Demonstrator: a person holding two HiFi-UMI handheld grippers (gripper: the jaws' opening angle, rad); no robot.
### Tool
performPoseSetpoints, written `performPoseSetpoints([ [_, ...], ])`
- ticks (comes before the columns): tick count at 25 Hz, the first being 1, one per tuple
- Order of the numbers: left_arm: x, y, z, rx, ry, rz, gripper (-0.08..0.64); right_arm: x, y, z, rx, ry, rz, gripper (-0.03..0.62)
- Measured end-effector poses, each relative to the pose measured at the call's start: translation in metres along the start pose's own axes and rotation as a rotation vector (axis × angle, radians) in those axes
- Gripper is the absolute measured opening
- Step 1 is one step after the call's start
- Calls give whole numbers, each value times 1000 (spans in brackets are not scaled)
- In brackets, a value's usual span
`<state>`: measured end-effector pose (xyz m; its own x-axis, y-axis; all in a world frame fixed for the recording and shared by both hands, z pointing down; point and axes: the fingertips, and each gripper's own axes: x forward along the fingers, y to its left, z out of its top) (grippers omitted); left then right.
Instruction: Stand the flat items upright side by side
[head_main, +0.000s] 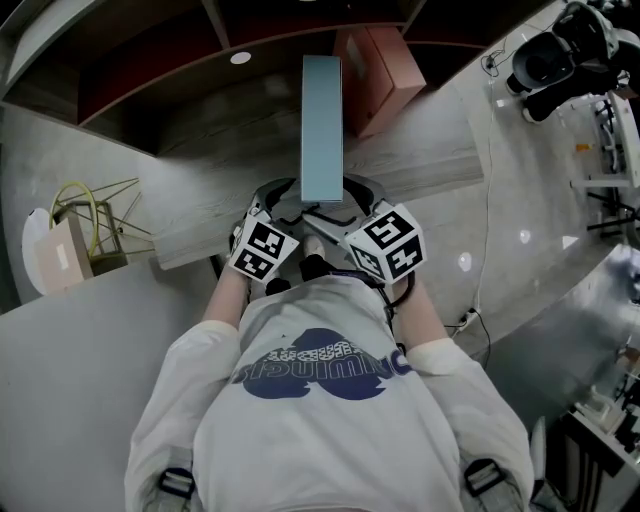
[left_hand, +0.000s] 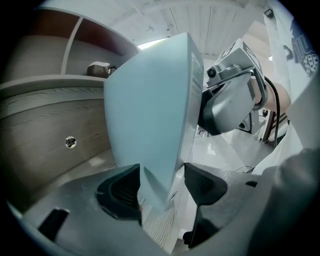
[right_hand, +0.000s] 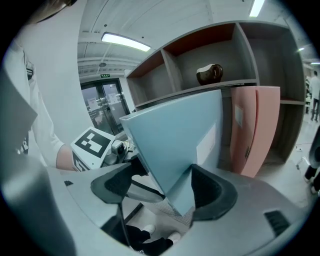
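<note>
A flat light-blue box (head_main: 321, 125) stands on edge, its far end reaching into the wooden shelf unit (head_main: 420, 165). My left gripper (head_main: 285, 215) and right gripper (head_main: 355, 215) flank its near end. In the left gripper view the box's lower corner (left_hand: 150, 130) sits between the jaws of the left gripper (left_hand: 160, 187), which is shut on it. In the right gripper view the box (right_hand: 175, 145) is likewise clamped in the right gripper (right_hand: 165, 187). A pink flat box (right_hand: 255, 130) stands upright in the shelf just right of it, also seen from above as the pink box (head_main: 375, 75).
A dark rounded object (right_hand: 210, 73) rests on the upper shelf. The shelf's wood-grain bottom board (left_hand: 160, 225) lies under the blue box's corner. A wire-frame stand (head_main: 95, 220) and a pale bag (head_main: 55, 255) are at the left. A white table (head_main: 530, 150) with equipment stands at the right.
</note>
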<state>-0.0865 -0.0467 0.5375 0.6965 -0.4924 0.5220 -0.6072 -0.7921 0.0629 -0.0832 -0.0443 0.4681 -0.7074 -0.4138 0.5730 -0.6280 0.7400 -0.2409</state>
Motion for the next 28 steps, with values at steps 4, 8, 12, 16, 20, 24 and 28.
performPoseSetpoints([
  [4, 11, -1, 7, -2, 1, -4, 287, -1, -13, 1, -1, -4, -12, 354],
  [8, 14, -3, 9, 3, 1, -13, 287, -4, -21, 1, -8, -1, 17, 316],
  [12, 4, 4, 11, 7, 19, -3, 287, -5, -21, 1, -21, 1, 48, 310],
  [16, 6, 6, 12, 49, 32, -49, 287, -5, -21, 1, -20, -10, 57, 298],
  [20, 11, 6, 13, 66, 46, -102, 288, -5, -23, 0, 1, -18, 46, 288],
  [24, 19, 10, 19, 92, 47, -152, 287, -6, -31, 2, 35, -33, 19, 276],
  [28, 27, 15, 24, 120, 47, -208, 287, -6, -40, 4, 83, -50, -30, 267],
])
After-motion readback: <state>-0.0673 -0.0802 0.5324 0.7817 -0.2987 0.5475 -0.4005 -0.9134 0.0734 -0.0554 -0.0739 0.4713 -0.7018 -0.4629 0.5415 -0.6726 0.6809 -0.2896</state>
